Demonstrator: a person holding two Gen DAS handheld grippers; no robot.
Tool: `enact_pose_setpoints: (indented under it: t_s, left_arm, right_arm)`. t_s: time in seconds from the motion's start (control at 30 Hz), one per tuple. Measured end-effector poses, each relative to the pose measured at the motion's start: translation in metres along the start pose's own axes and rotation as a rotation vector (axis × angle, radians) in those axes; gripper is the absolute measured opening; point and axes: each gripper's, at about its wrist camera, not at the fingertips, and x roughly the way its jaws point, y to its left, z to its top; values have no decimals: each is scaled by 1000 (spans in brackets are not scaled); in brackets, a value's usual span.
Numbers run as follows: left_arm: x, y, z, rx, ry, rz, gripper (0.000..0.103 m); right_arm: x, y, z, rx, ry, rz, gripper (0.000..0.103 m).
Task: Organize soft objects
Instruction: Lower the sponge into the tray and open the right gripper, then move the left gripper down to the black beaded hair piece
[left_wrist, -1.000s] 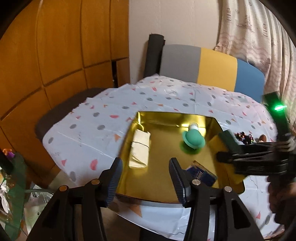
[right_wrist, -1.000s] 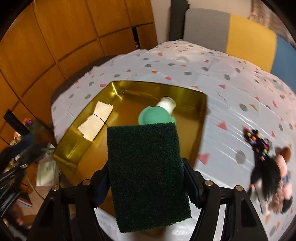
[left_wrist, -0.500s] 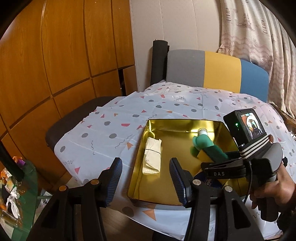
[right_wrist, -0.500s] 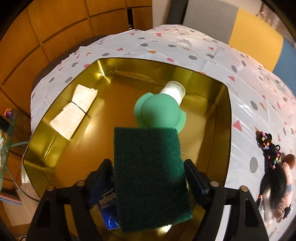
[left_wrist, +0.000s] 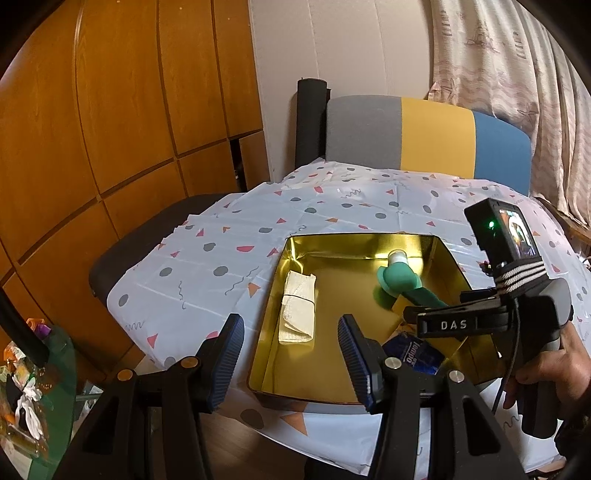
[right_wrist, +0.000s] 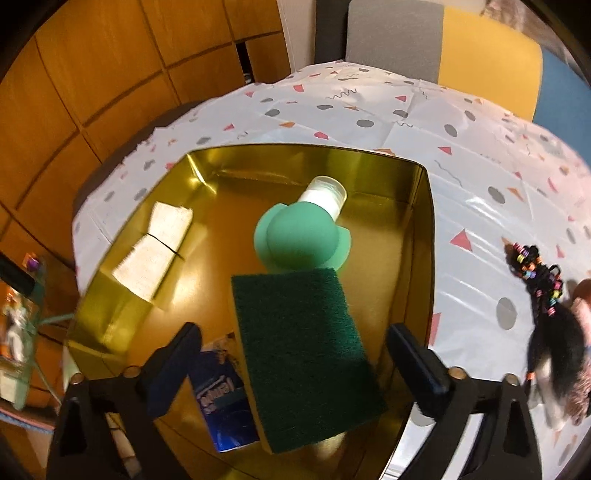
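Note:
A gold tray (left_wrist: 362, 240) (right_wrist: 421, 229) sits on the patterned tablecloth. In it lie a folded white cloth (left_wrist: 298, 312) (right_wrist: 153, 251), a green round sponge with a white cap (left_wrist: 399, 282) (right_wrist: 301, 240), a blue tissue pack (left_wrist: 412, 354) (right_wrist: 221, 406) and a dark green scouring sponge (right_wrist: 306, 354). My right gripper (right_wrist: 291, 363) is open, its jaws wide on either side of the scouring sponge, which lies tilted in the tray. My left gripper (left_wrist: 291, 350) is open and empty above the tray's near left corner.
A doll with black hair and coloured beads (right_wrist: 546, 317) lies on the cloth right of the tray. A grey, yellow and blue chair back (left_wrist: 424, 129) stands behind the table. Wooden panels line the left wall. A glass side table with clutter (left_wrist: 26, 387) is at lower left.
My right gripper has opened and let go of the scouring sponge, which now rests in the tray. The left gripper has drawn back and up a little.

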Motion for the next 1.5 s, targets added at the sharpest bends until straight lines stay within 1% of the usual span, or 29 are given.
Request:
enact_pose_setpoints:
  t_s: [0.17, 0.37, 0.6, 0.73, 0.8, 0.93, 1.0, 1.03, 1.13, 1.23, 1.27, 1.3, 1.37, 1.5]
  left_arm:
    - [-2, -3, 0, 13, -1, -3, 54]
    - [-2, -6, 0, 26, 1, -10, 54]
    - [-3, -13, -1, 46, 7, -24, 54]
    - [-4, -21, -1, 65, 8, -31, 54]
    - [-4, -24, -1, 73, 7, -36, 54]
    - [-6, -34, -2, 96, 4, -46, 54]
    - [-7, -38, -2, 107, 3, -51, 54]
    - [-7, -41, -2, 114, 3, -52, 54]
    - [-7, -48, -2, 127, 5, -64, 54]
    - [-5, -57, -2, 150, 9, -79, 54]
    - [-5, -60, -2, 155, 11, -86, 54]
    - [-4, -63, -1, 161, 15, -99, 54]
    - [-4, -71, 0, 169, 15, -125, 54]
    - [3, -88, 6, 169, 50, -207, 54]
  right_arm:
    - [-4, -1, 1, 28, -11, 27, 103]
    - [-18, -6, 0, 57, -57, 47, 103]
    - [-44, -16, -4, 68, -121, 28, 103]
    - [-65, -30, -13, 62, -174, -9, 103]
    - [-78, -38, -19, 54, -220, -39, 103]
    - [-110, -54, -33, 42, -336, -130, 103]
    - [-124, -63, -40, 47, -391, -189, 103]
    - [-132, -69, -45, 52, -419, -225, 103]
    - [-147, -90, -54, 78, -468, -281, 103]
    - [-158, -113, -62, 124, -467, -314, 103]
    - [-160, -123, -65, 142, -452, -307, 103]
    - [-162, -137, -67, 166, -427, -275, 103]
    - [-167, -165, -75, 234, -411, -229, 103]
    - [-181, -229, -99, 399, -397, -264, 103]
